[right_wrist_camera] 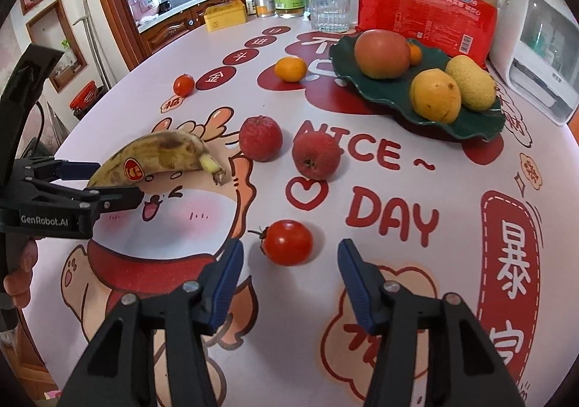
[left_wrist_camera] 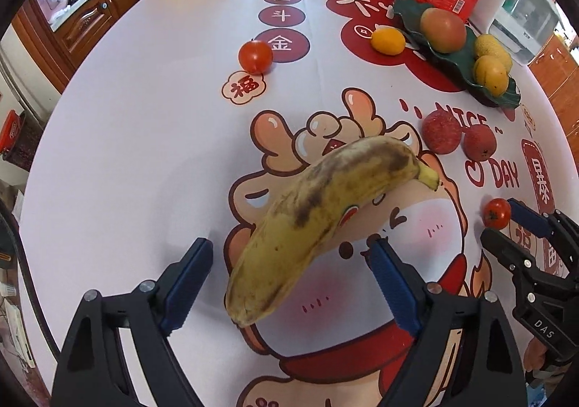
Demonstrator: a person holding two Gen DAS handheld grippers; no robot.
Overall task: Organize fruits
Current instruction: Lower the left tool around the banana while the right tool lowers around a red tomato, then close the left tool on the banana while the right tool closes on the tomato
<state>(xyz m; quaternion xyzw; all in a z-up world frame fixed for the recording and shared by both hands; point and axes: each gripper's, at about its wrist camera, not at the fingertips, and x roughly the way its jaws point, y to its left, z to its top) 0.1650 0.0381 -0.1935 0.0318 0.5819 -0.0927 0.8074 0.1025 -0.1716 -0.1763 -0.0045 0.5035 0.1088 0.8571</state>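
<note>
A spotted yellow banana (left_wrist_camera: 318, 222) lies on the printed tablecloth between the open fingers of my left gripper (left_wrist_camera: 289, 273), not pinched; it also shows in the right wrist view (right_wrist_camera: 159, 157). My right gripper (right_wrist_camera: 289, 269) is open with a small red tomato (right_wrist_camera: 287, 242) just ahead between its fingertips; the tomato shows in the left wrist view (left_wrist_camera: 497, 213) too. A dark green leaf-shaped plate (right_wrist_camera: 481, 124) at the back right holds a large mango (right_wrist_camera: 380, 52) and two yellow fruits (right_wrist_camera: 434, 96). Two red lychee-like fruits (right_wrist_camera: 260, 137) lie mid-table.
An orange (right_wrist_camera: 289, 68) and another tomato (right_wrist_camera: 182, 84) lie farther back. A red package (right_wrist_camera: 427, 16), a glass (right_wrist_camera: 327, 11), bottles, a yellow tin (right_wrist_camera: 224, 16) and a white appliance (right_wrist_camera: 539, 63) stand along the far edge.
</note>
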